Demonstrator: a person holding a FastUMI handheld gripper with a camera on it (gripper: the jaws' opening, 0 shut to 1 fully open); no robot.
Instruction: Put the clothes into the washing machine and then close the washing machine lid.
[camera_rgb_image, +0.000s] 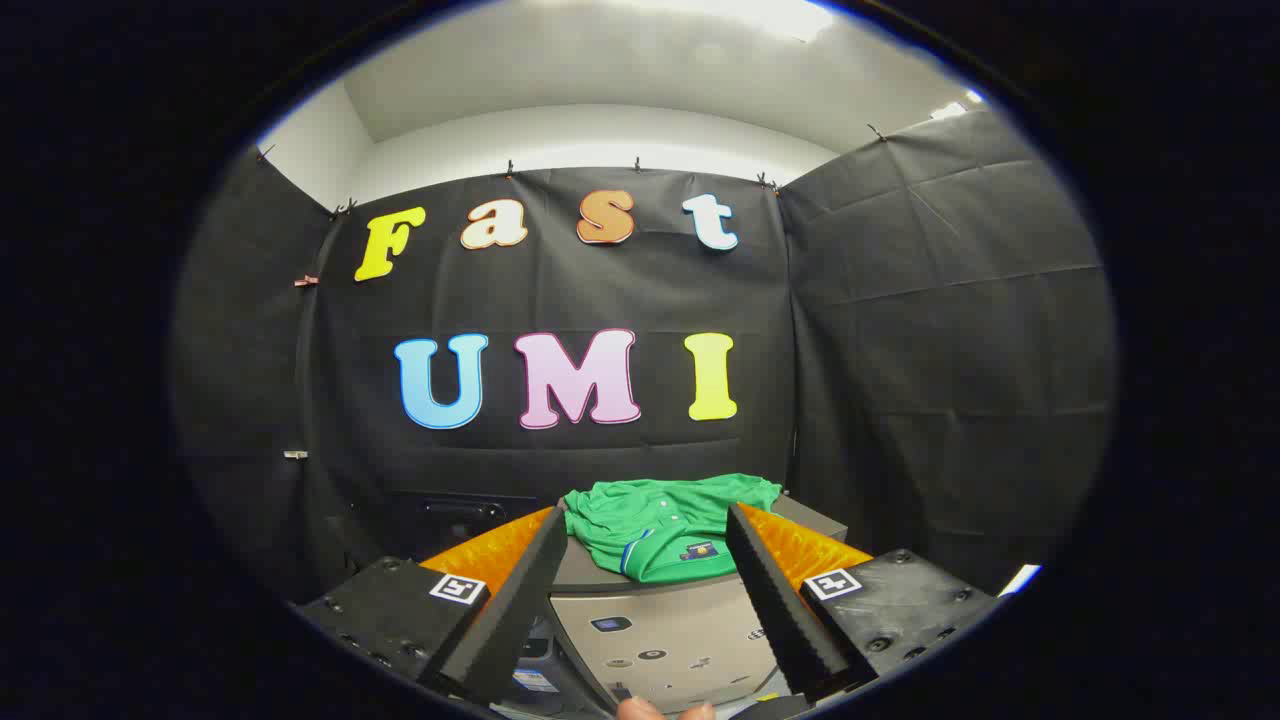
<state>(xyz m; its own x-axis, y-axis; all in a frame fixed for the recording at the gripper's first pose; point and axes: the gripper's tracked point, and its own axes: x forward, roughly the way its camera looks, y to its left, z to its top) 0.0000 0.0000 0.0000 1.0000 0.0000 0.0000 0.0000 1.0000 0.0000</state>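
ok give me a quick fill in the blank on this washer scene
1. The shirt lying on the washer is ____.
2. The tongs are ____, gripping nothing.
3. The shirt lies beyond the tongs, on ____ of the washer.

Missing words: green; open; top

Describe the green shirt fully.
The green shirt is a folded polo of soft knit fabric, with a blue-and-white trimmed collar, a buttoned placket and a small dark tag near the collar. It lies rumpled on the grey washing machine, just beyond the open fingers of the gripper, which do not touch it.
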